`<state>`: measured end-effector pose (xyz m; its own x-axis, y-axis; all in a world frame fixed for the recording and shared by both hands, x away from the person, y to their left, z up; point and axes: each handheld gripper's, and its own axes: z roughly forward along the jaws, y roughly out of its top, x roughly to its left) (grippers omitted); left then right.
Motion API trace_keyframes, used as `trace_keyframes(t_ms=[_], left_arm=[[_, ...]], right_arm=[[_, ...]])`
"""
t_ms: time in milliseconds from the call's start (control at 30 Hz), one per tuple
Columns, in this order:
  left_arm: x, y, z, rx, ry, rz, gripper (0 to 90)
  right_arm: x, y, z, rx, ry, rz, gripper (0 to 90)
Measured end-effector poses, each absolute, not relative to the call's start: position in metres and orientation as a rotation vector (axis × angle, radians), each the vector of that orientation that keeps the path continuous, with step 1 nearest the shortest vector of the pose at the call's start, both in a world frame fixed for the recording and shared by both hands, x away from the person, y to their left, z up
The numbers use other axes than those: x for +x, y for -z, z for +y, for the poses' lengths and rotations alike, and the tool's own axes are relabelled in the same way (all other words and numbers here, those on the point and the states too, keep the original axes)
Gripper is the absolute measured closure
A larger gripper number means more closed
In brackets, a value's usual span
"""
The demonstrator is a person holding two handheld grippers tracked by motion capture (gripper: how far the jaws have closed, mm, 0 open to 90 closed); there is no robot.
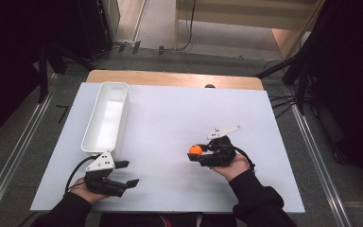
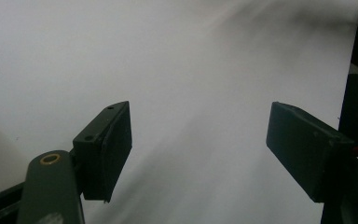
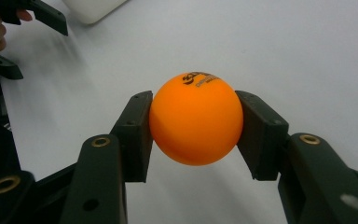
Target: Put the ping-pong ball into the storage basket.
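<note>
From the high view, a white board covers most of the tabletop, whose wooden edge shows along the far side. Grey floor with metal rails runs down both sides, and dark stands and cables crowd the corners of the room. A long white bin lies on the board's left half. The left tongs sit near the bin's close end, jaws apart and holding nothing. The right tongs hover over the board's right half, clamped on an orange ball.

In the left gripper view, the left tongs stand wide apart above plain white board.

In the right gripper view, the right tongs press both pads against the orange ball, which carries dark print on top; the bin's corner shows at the upper left.
</note>
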<state>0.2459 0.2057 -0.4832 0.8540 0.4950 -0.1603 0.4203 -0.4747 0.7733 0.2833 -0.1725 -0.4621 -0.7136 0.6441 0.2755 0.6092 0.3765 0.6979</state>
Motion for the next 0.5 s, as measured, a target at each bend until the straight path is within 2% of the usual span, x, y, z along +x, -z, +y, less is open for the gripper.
trace_keyframes(t_ms=[500], left_arm=[[0.246,0.483,0.206,2.131,-0.102,0.666,22.9]], right_arm=[[0.289,0.457,-0.161,1.145,-1.286,2.583,48.8]])
